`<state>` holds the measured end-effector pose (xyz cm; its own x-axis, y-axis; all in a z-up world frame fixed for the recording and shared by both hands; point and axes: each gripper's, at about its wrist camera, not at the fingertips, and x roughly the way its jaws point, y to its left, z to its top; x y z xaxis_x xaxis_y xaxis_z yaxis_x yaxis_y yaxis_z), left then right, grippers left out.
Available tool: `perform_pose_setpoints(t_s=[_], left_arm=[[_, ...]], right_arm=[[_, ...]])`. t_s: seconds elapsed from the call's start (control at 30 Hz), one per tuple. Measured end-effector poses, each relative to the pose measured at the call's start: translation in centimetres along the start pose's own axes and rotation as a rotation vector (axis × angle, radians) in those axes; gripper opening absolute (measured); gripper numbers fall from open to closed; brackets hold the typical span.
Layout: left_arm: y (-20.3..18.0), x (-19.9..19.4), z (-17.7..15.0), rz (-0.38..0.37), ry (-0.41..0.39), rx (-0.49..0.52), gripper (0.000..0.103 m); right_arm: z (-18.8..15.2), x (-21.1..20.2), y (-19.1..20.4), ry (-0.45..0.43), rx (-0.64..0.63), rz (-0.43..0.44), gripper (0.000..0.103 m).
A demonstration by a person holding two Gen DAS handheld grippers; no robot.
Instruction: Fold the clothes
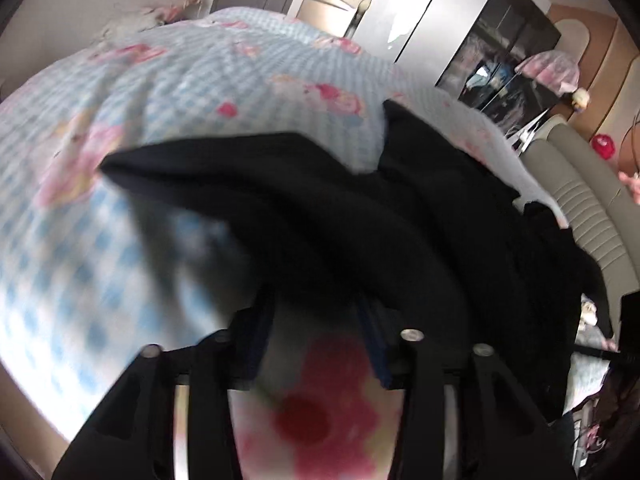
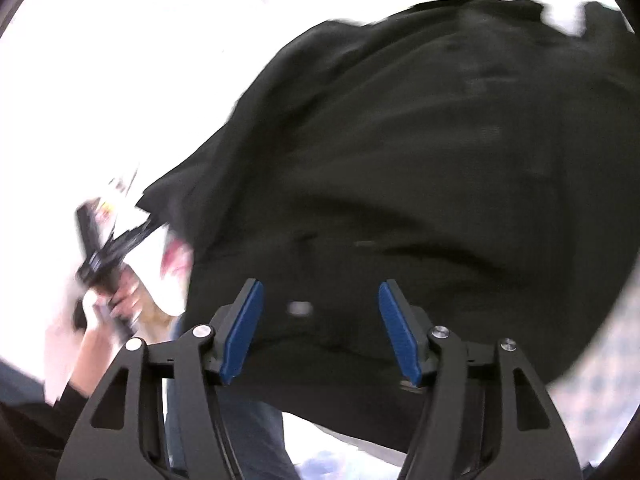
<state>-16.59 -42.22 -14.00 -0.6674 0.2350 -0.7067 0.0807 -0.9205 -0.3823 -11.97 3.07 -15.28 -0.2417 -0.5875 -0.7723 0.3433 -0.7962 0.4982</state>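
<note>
A black garment lies rumpled on the bed, one edge lifted and draped over my left gripper. Its tips are hidden under the cloth, and the blue pads that show stand well apart. In the right wrist view the black garment fills most of the frame. My right gripper hovers open just above it, with only the cloth's surface showing between its fingers. The left gripper appears there too, held in a hand, its tip at the garment's left corner.
The bed carries a blue-checked quilt with pink flowers. A padded beige headboard runs along the right. Grey wardrobes and a dark glass cabinet stand behind the bed. The person's jeans-clad leg is beside the bed edge.
</note>
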Motion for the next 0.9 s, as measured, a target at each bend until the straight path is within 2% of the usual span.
perform_pose_setpoints(t_s=[0.03,0.07,0.1,0.13,0.2,0.3,0.33,0.4,0.43,0.47,0.5,0.6,0.67,0.7,0.73,0.8,0.83,0.9], left_arm=[[-0.1,0.7,0.8,0.012,0.002,0.001,0.049],[-0.2,1.4,1.7,0.032,0.006,0.001,0.023],[-0.3,1.1,2.8,0.103,-0.003,0.043,0.003],[-0.5,0.1,4.0,0.197,-0.017,0.104,0.002],[-0.8,-1.7,6.4,0.384,-0.045,0.227,0.002],[-1.2,-4.4,10.0,0.665,-0.086,0.410,0.002],[-1.4,-5.3,11.2,0.759,-0.101,0.472,0.002],[0.3,-6.6,13.4,0.930,-0.083,0.535,0.003],[1.4,-7.3,14.4,1.015,-0.070,0.561,0.009],[2.9,-7.2,14.8,1.063,-0.021,0.546,0.016],[4.6,-6.7,14.8,1.094,0.043,0.512,0.019],[8.0,-6.3,12.3,1.072,0.122,0.337,0.024],[8.0,-6.0,9.8,0.992,0.127,0.255,0.031],[7.5,-5.7,8.7,0.948,0.121,0.239,0.033],[6.3,-5.6,7.1,0.935,0.110,0.245,0.038],[4.1,-6.0,5.0,0.962,0.065,0.245,0.040],[2.9,-6.0,4.2,0.888,0.050,0.217,0.042],[0.5,-5.8,2.7,0.661,0.028,0.138,0.042]], right_arm=[[0.3,1.2,1.1,0.019,-0.018,0.036,0.062],[0.6,2.4,1.8,0.036,-0.025,0.053,0.065],[0.9,3.7,2.6,0.052,-0.031,0.070,0.066],[1.1,4.9,3.3,0.069,-0.038,0.085,0.066],[1.7,6.6,4.2,0.090,-0.050,0.052,0.066],[2.8,6.4,4.9,0.067,-0.049,0.000,0.066],[3.0,5.8,4.9,0.048,-0.049,0.010,0.066],[3.1,4.8,4.8,0.021,-0.060,-0.010,0.067],[3.1,4.5,4.5,0.015,-0.060,-0.031,0.067],[3.0,4.2,4.3,0.008,-0.059,-0.052,0.067],[2.6,3.6,3.5,0.006,-0.043,-0.065,0.067],[1.3,1.3,1.2,-0.020,0.017,-0.096,0.067],[0.0,-1.0,-0.6,-0.055,0.049,-0.143,0.067],[-0.8,-2.3,-1.6,-0.074,0.066,-0.175,0.067],[-1.7,-3.7,-2.9,-0.088,0.084,-0.220,0.069],[-3.0,-5.7,-4.7,-0.098,0.115,-0.284,0.069],[-3.7,-6.8,-5.7,-0.099,0.133,-0.302,0.069],[-5.1,-8.8,-7.8,-0.099,0.169,-0.338,0.071]])
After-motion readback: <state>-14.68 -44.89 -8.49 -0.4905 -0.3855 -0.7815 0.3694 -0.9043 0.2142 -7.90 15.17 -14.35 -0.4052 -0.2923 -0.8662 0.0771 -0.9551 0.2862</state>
